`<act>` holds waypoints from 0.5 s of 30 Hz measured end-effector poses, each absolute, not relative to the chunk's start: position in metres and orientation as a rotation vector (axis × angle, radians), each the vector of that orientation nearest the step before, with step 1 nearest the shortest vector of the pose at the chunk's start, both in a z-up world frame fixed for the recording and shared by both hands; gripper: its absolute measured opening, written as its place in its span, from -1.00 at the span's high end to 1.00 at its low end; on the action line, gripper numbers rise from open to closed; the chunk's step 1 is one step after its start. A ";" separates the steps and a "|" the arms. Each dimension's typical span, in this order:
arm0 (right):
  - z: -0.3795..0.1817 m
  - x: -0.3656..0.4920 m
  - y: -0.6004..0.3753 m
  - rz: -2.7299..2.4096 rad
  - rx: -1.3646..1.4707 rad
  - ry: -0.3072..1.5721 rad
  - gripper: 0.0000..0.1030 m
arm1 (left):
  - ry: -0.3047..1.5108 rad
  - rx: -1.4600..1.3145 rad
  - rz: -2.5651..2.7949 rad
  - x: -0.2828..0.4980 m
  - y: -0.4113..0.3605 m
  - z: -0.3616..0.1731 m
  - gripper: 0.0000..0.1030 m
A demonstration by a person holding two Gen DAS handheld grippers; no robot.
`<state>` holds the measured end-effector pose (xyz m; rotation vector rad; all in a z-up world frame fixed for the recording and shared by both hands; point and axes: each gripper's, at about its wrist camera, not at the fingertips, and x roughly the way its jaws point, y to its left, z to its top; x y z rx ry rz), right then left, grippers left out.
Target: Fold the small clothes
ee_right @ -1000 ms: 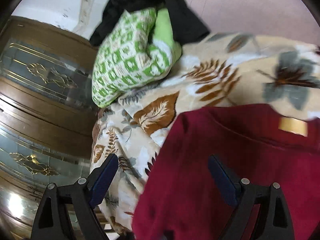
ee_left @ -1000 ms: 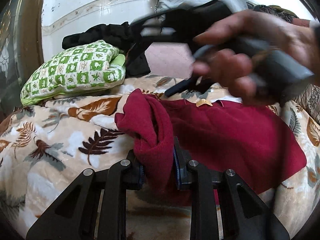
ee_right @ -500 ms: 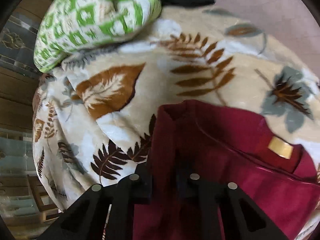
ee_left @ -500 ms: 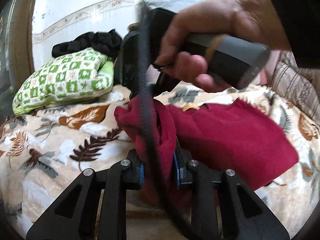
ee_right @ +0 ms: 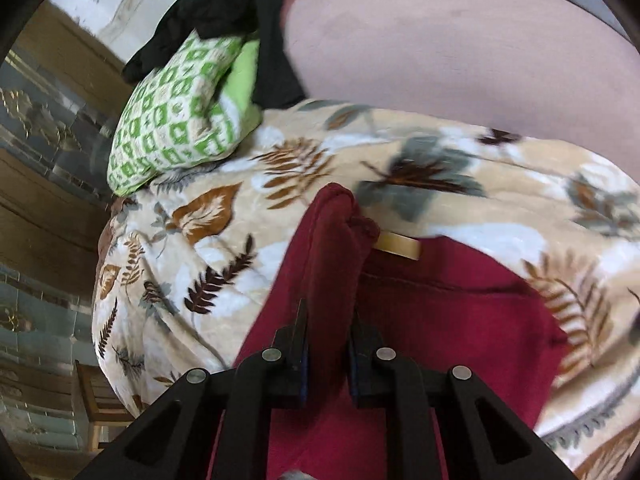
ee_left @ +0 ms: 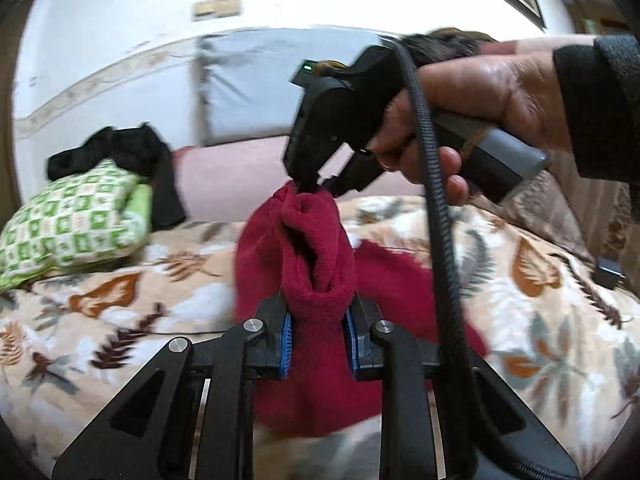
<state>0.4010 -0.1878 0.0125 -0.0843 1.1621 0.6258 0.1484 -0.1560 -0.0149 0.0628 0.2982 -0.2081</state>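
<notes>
Gripping hard at both ends, the two tools had the maroon fleece top (ee_left: 316, 264) strung up between them over the bed. The left gripper (ee_left: 318, 336) was clamped on a thick bunch of the fleece, blue pads pressed into either side of it, jaws held a little apart only by the cloth itself. Up ahead in that view, the right gripper (ee_left: 316, 182) pinched the far tip of the same fold, with the right hand (ee_left: 472, 116) wrapped round its grey handle and a black ribbed cable (ee_left: 436, 240) looping down across the shot.

From the right wrist, the right gripper's jaws were closed on a raised ridge of the garment, and the tan neck label (ee_right: 398, 245) sat just beside that ridge, so the hold looked to be near the collar. Much of the top was lifted; the rest trailed down onto the leaf-print blanket (ee_right: 520, 184).

Two grips along one edge made sense here: it looked like a way to hold that edge taut so it could be carried over and laid flat as a fold. The fold itself was not yet set down. Off to the side, a green checked pillow (ee_left: 72, 220) lay with a black garment (ee_left: 120, 148) draped over it, well apart from the work.
</notes>
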 end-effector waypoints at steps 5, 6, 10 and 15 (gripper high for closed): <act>0.013 0.400 -0.244 0.542 -0.137 1.153 0.75 | 0.351 0.142 -0.292 0.154 -0.215 -0.021 0.63; 0.010 0.401 -0.256 0.519 -0.144 1.153 0.75 | 0.362 0.154 -0.298 0.157 -0.225 -0.025 0.63; -0.015 0.408 -0.283 0.508 -0.177 1.139 0.74 | 0.458 0.220 -0.317 0.166 -0.256 -0.043 0.47; -0.047 0.413 -0.312 0.410 -0.090 1.108 0.70 | 0.523 0.263 -0.457 0.140 -0.265 -0.055 0.26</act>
